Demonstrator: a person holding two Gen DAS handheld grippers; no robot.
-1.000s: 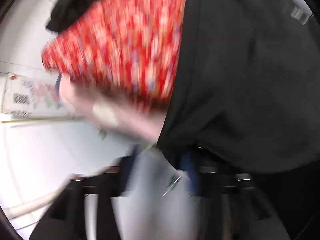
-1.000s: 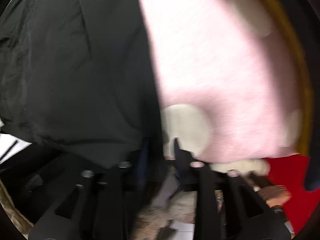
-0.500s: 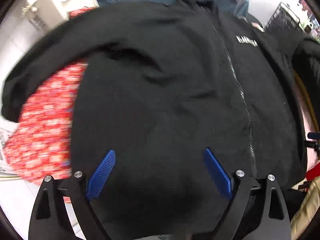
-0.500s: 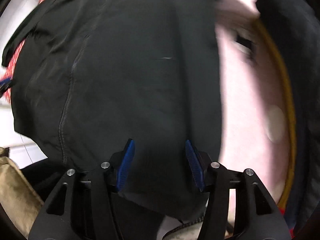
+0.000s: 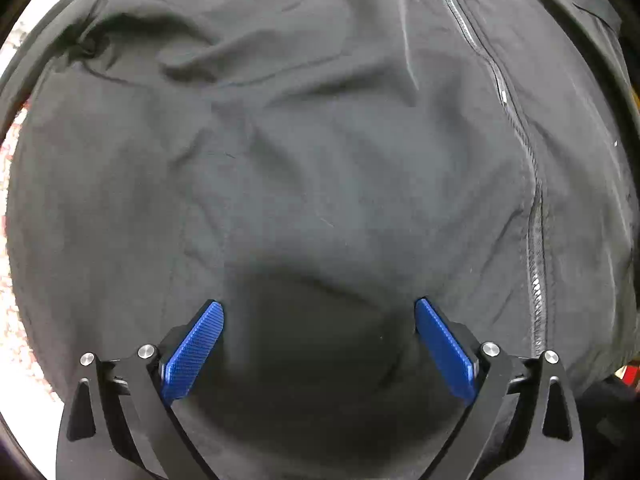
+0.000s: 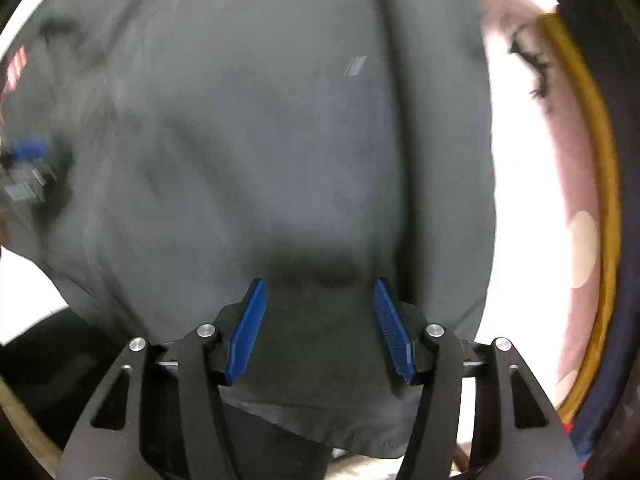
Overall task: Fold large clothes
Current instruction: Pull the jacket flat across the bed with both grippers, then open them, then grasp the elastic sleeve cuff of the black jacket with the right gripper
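A large black zip jacket (image 5: 320, 140) lies spread out and fills the left wrist view; its zipper (image 5: 516, 128) runs down the right side. My left gripper (image 5: 318, 308) is open just above the cloth, its blue pads wide apart with nothing between them. In the right wrist view the same jacket (image 6: 260, 140) fills the middle. My right gripper (image 6: 320, 284) is open over the jacket near its hem, which shows at the bottom of the view. The left gripper (image 6: 24, 168) shows blurred at the left edge of that view.
A pink cloth with pale dots (image 6: 540, 180) and a yellow-edged dark item (image 6: 600, 184) lie to the right of the jacket. A red patterned cloth (image 5: 12, 320) shows at the left edge under the jacket.
Both grippers let go of the jacket and opened. The jacket went from held up to lying spread flat, and both grippers have moved closer over it.
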